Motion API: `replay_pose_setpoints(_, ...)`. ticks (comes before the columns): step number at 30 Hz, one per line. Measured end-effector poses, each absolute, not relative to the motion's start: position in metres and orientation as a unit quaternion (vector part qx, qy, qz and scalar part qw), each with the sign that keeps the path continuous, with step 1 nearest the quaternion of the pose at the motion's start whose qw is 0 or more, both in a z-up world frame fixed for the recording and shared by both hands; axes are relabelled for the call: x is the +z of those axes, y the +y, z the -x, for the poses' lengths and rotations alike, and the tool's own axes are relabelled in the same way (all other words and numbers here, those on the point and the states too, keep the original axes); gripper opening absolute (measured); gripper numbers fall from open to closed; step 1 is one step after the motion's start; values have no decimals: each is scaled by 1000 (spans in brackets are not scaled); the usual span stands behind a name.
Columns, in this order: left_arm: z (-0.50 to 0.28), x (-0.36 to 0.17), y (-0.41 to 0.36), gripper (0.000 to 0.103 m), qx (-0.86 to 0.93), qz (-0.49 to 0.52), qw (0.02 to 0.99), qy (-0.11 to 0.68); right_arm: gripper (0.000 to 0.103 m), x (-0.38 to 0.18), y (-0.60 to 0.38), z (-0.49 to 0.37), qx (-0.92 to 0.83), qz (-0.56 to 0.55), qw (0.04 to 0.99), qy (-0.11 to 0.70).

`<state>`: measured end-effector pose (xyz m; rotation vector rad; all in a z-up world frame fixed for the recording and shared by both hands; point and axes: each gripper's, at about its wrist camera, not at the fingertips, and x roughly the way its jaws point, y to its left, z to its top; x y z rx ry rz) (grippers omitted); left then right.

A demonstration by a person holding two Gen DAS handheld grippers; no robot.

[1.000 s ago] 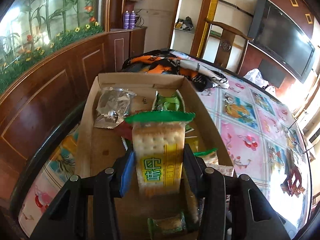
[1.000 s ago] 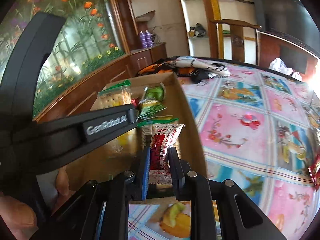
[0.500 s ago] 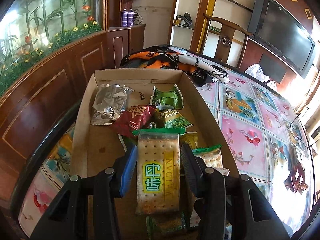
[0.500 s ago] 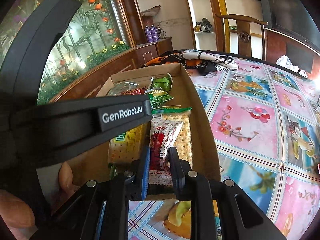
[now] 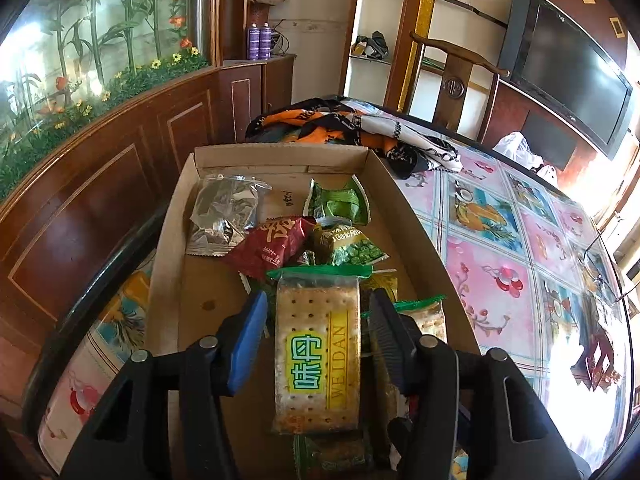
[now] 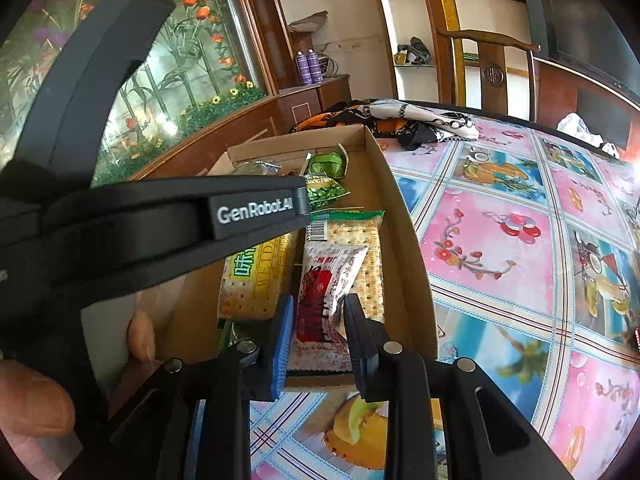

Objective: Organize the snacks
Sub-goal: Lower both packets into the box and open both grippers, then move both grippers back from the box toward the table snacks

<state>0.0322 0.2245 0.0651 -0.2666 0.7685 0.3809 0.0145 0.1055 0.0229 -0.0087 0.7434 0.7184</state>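
The cracker pack lies in the cardboard box between the left tongs, whose jaws have just been opening and stand clear of it. The right tongs have just been opening too, spread around a red sachet. The box sits on the counter.
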Motion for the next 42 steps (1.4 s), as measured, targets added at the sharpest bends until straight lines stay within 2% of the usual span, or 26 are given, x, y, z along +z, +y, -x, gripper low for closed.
replay_pose_setpoints(6,-29,69,224,60,192,126,905,358,39,30,98,-12,346,-4,872,345)
replay_pose_setpoints(12,-28,72,222,64,197,120,907,352,40,36,86,-14,338,-19,878,339)
replay_pose_setpoints(16,-26,75,220,69,198,115,911,343,45,39,77,-17,328,-26,883,335)
replay_pose_setpoints(24,-24,79,212,71,208,92,918,324,50,45,55,-20,307,-38,894,324)
replay_pose_setpoints(42,-16,90,176,72,192,22,945,264,50,51,6,-27,266,-73,907,318)
